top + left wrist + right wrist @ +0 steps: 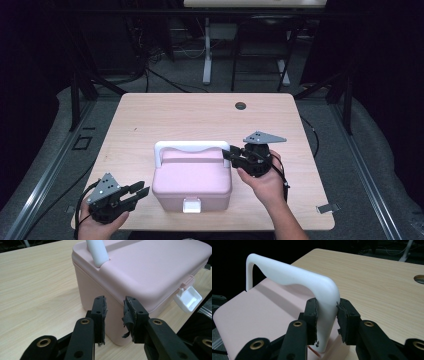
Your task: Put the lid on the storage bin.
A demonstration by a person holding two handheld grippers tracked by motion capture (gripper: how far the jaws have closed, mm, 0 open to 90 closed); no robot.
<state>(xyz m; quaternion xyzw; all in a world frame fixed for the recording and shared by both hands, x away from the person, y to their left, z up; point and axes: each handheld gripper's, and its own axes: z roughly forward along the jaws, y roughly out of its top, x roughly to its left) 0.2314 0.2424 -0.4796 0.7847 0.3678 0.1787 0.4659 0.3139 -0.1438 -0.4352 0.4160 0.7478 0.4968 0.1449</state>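
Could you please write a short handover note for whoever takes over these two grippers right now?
Right gripper: shut on the white handle at its right upright; the handle stands raised.
Left gripper: open, holds nothing, aimed at the near left corner of the pink box.
Box: on the table, near the front edge, lid down, white latch facing the person.
Done: handle gripped.
Left, probably: lifting or moving the box; it looks not yet raised off the table.
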